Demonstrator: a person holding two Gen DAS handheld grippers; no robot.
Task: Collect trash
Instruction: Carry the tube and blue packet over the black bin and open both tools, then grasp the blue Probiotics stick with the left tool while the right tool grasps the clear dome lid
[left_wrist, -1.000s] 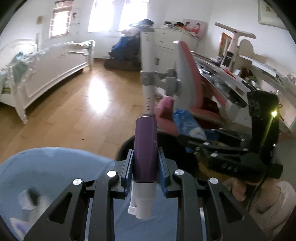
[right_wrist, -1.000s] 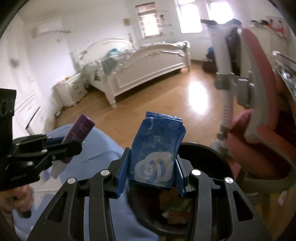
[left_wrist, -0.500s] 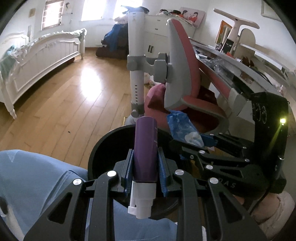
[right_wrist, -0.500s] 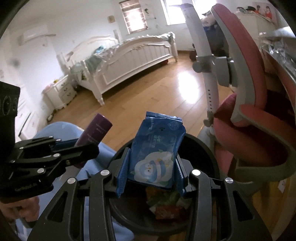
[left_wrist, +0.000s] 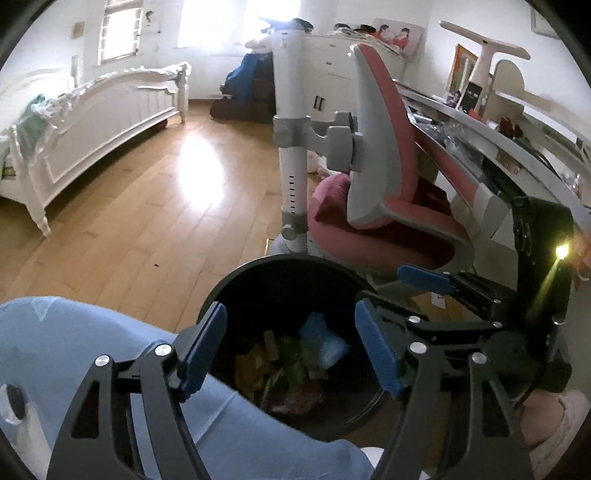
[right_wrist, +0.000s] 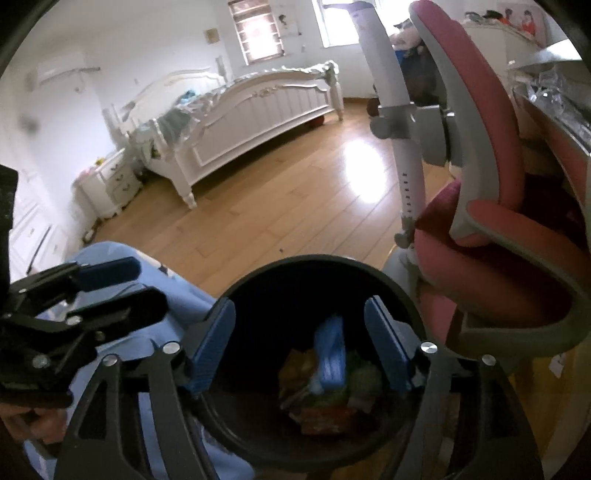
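Both grippers hang over the black trash bin (left_wrist: 236, 284), the left gripper (left_wrist: 291, 350) and the right gripper (right_wrist: 299, 343) each with its blue pads spread wide and nothing between them. Inside the bin a blue wipes packet (right_wrist: 330, 354) lies on top of a heap of orange, green and red wrappers (left_wrist: 284, 373). The bin stands on the wooden floor (left_wrist: 147, 206) just beside the pink chair (left_wrist: 388, 206), with the person's blue-clad leg (left_wrist: 74, 339) against its near side and the white bed (right_wrist: 258, 107) well behind it.
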